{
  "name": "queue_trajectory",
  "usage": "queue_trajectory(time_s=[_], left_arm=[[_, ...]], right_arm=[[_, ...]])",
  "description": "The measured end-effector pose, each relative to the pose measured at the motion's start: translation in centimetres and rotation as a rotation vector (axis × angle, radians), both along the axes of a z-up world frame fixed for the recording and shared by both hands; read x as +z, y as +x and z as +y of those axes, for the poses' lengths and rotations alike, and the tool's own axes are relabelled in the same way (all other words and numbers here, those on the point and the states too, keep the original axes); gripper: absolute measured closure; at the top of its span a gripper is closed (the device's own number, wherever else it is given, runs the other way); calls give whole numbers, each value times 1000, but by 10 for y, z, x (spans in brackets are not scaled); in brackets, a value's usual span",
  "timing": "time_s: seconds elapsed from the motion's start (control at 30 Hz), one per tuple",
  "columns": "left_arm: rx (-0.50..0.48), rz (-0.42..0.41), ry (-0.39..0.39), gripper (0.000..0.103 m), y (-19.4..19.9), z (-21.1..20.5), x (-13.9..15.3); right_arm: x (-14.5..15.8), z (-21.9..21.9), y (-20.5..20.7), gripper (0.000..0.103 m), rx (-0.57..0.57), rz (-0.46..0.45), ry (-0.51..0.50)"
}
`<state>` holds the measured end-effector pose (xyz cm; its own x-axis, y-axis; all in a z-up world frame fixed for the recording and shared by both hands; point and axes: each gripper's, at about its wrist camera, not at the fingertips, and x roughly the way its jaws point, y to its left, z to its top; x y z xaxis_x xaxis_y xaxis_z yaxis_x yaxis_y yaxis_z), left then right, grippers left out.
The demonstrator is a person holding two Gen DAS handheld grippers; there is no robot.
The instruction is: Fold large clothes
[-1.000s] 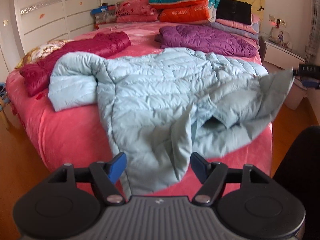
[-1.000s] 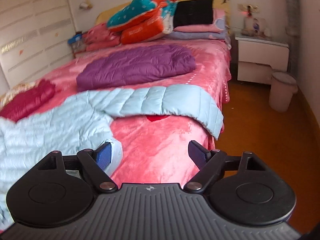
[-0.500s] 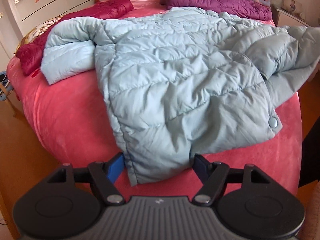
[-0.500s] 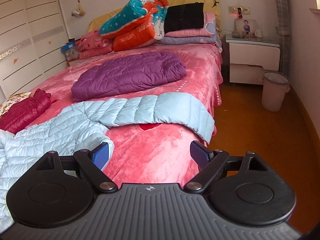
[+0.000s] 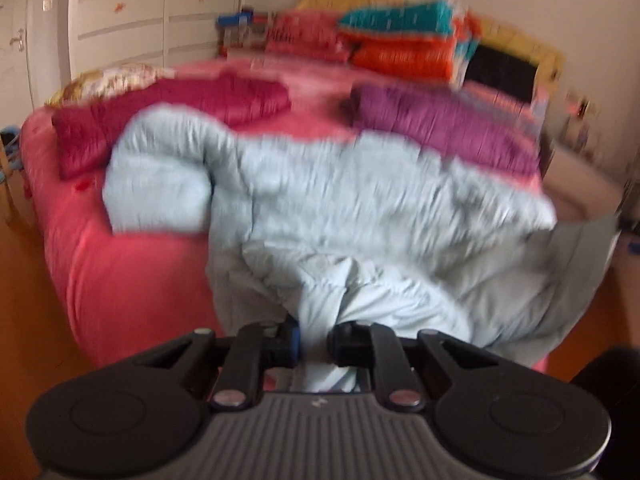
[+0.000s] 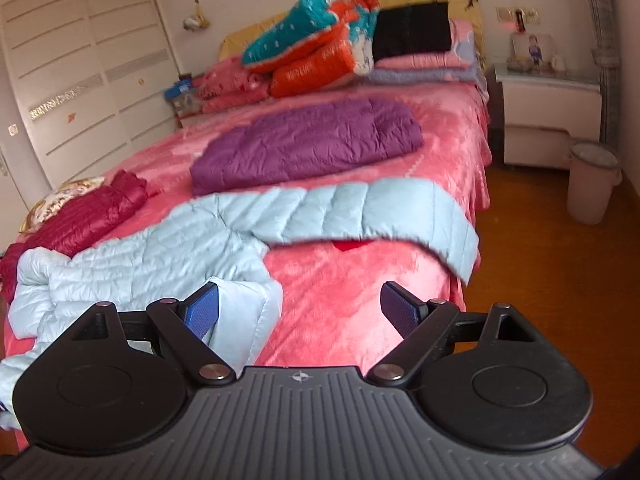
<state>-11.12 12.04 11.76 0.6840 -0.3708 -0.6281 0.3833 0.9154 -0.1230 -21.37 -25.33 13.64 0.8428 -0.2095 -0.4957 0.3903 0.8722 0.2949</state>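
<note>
A light blue puffer jacket (image 5: 360,200) lies spread on the pink bed (image 5: 120,272). My left gripper (image 5: 314,340) is shut on the jacket's near hem and holds it bunched and lifted at the bed's foot; this view is blurred. In the right wrist view the jacket (image 6: 152,252) has one sleeve (image 6: 372,212) stretched toward the bed's right edge. My right gripper (image 6: 300,308) is open over the bed, with a jacket corner (image 6: 244,312) just inside its left finger.
A purple jacket (image 6: 308,144) and a dark red jacket (image 6: 88,216) lie further up the bed. Folded quilts and pillows (image 6: 320,52) are stacked at the headboard. A nightstand (image 6: 548,120) and a bin (image 6: 592,184) stand on the right, a wardrobe (image 6: 80,80) on the left.
My left gripper has closed on the jacket's near hem and lifted it, bunching the fabric. My right gripper stays open and has drifted a little.
</note>
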Motion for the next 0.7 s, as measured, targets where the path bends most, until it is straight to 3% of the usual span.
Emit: queue_trajectory(time_s=[0.17,0.27,0.47,0.6,0.7], left_arm=[[-11,-55,-76,91,-14,8,47],[-25,-52,-63,91,-24,15,61],[7,12,8,87,-31,32,45],[30,34,29,75,-35,40,36],[-16,59,22,66,-41,33,32]], right_arm=[[18,-15,-15,0,-70,-83,17],[25,-19,-20,0,-121,-79,-5],[25,-17,-18,0,-119,41,-52],[24,-8,-20,0,-69,137,-113],[22,-9,-30,0,-77,182,-135]])
